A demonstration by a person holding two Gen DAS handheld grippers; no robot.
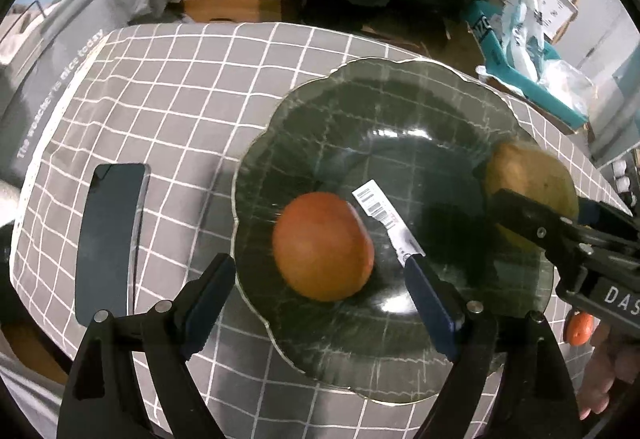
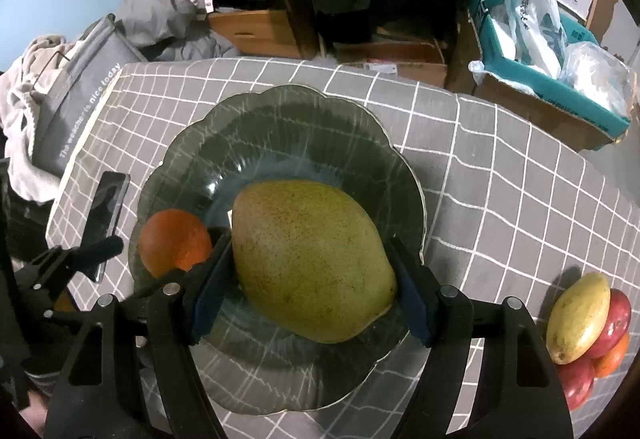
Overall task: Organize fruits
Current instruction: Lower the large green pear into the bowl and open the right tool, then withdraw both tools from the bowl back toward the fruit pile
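At the far left of the grey checked tablecloth (image 1: 168, 99) a dark phone (image 1: 110, 239) lies flat, well clear of the work and apparently no part of it. Just to its right sits the scalloped glass plate (image 1: 360, 99), the place where the fruit is being gathered. The left gripper (image 1: 320, 271) points steeply down over the plate's near-left part with its jaws spread wide on either side of the orange (image 1: 324, 245); neither pad touches the fruit, which rests on the glass by its own weight, so it looks released there rather than held. A barcode sticker (image 1: 380, 207) shows through the glass beside it. Further right, the right gripper (image 2: 308, 287) is clamped on the large green-yellow mango (image 2: 312, 259), its blue pads pressing both flanks across the fruit's narrower width, likely because that is the only span the jaws can take. The mango hangs low over the middle of the plate; whether it already touches the glass cannot be told. At the far right edge of the cloth a small heap of fruit (image 2: 588, 335) waits: a smaller mango, red fruits and an orange, probably the next to be moved.
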